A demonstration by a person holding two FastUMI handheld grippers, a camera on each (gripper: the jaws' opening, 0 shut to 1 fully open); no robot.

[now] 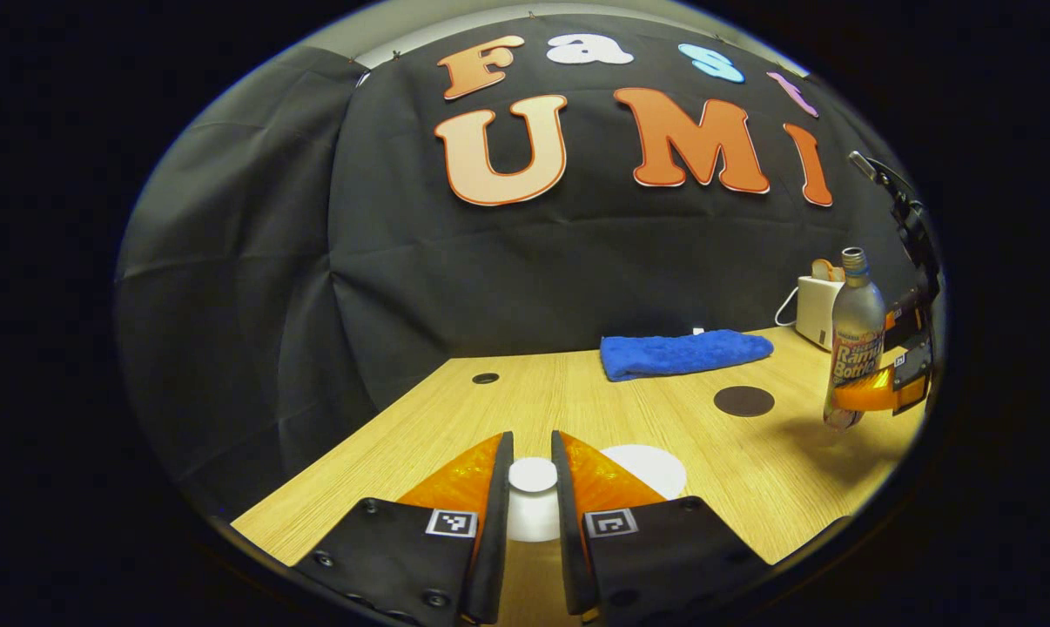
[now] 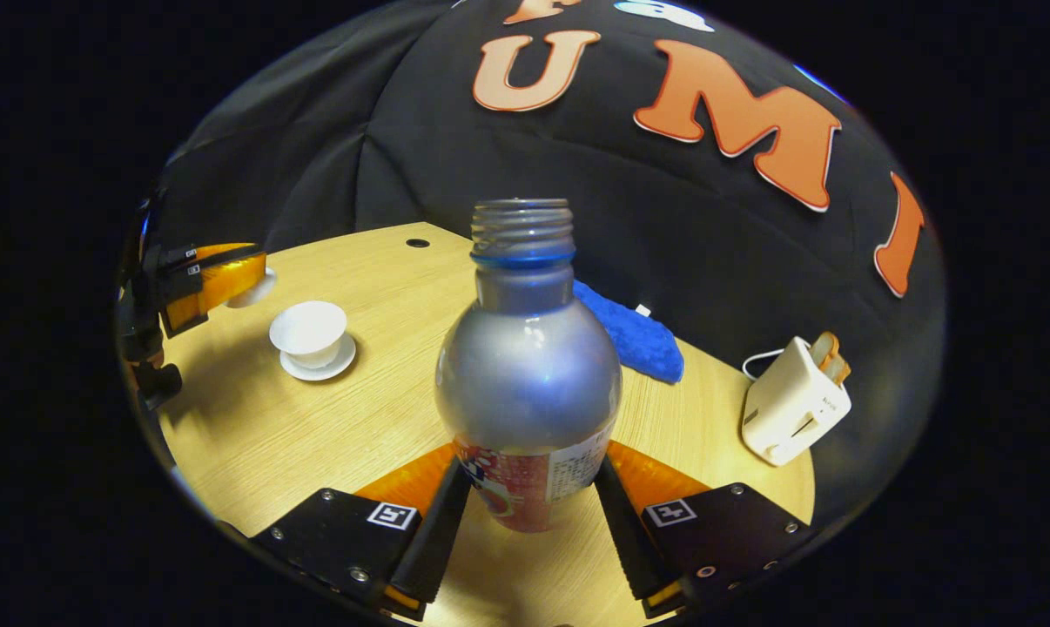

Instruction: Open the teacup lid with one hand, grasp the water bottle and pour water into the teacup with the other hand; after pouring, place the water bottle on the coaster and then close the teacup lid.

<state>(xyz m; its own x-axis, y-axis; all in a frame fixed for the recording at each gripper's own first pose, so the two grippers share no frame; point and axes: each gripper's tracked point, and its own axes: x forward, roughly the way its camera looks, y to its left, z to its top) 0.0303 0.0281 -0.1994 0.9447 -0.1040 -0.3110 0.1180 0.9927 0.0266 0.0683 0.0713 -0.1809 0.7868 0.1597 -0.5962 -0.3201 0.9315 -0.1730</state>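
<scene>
Upright, the water bottle stands between the right tongs (both fingers pressing).

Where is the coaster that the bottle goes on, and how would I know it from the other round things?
Find the wooden table and the blue cloth lying at its back. Just in front of the cloth's right end lies the coaster, a flat dark disc. The saucer nearer the left gripper is white, and the small dark hole is far smaller.
</scene>
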